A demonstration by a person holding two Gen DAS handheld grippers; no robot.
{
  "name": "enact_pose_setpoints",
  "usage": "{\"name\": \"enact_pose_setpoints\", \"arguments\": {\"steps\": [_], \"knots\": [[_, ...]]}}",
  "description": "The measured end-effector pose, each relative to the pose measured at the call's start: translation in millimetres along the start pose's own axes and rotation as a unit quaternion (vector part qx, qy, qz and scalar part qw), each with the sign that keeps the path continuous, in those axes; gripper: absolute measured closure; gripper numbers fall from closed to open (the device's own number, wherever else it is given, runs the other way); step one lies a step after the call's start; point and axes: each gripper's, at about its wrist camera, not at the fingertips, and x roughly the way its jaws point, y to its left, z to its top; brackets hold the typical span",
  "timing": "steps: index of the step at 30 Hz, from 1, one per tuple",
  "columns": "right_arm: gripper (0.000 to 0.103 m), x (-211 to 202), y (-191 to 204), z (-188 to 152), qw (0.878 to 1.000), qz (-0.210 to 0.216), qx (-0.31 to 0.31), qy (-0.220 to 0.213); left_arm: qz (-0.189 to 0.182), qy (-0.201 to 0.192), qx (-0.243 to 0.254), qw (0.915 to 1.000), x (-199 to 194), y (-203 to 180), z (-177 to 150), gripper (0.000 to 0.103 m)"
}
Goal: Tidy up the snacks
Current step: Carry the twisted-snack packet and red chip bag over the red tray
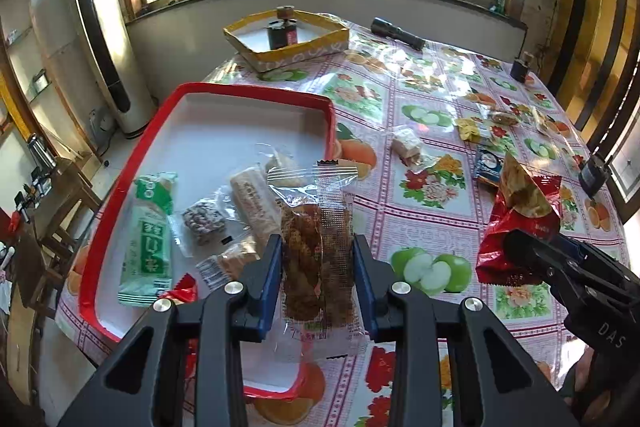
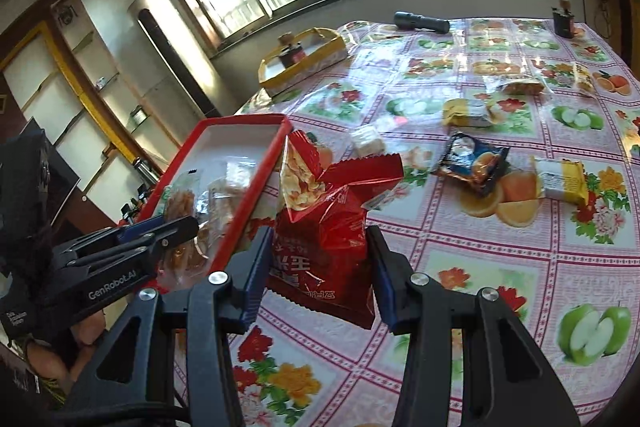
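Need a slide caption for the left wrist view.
Left gripper holds clear-wrapped brown snack above red-rimmed white tray of packaged snacks.

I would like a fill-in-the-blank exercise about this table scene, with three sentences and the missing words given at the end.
1. The left gripper holds a clear packet of brown snacks over the ____ tray.
2. The right gripper is shut on a ____ bag.
3. A black ____ lies on the table near the window.

Missing words: red; red; flashlight
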Motion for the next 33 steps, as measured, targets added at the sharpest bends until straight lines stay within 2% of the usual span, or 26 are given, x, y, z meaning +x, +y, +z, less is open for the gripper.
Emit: {"name": "enact_pose_setpoints", "arguments": {"steps": [14, 33], "knots": [[0.055, 10.2, 22.6, -0.4, 1.000, 0.012, -0.020, 0.009, 0.041, -0.028, -0.017, 0.9986, -1.2, 23.9, 1.2, 0.070], [0.055, 34.5, 26.2, -11.4, 0.999, 0.017, -0.018, 0.040, 0.040, -0.017, -0.043, 0.9981, 8.6, 48.1, 0.5, 0.070]]}}
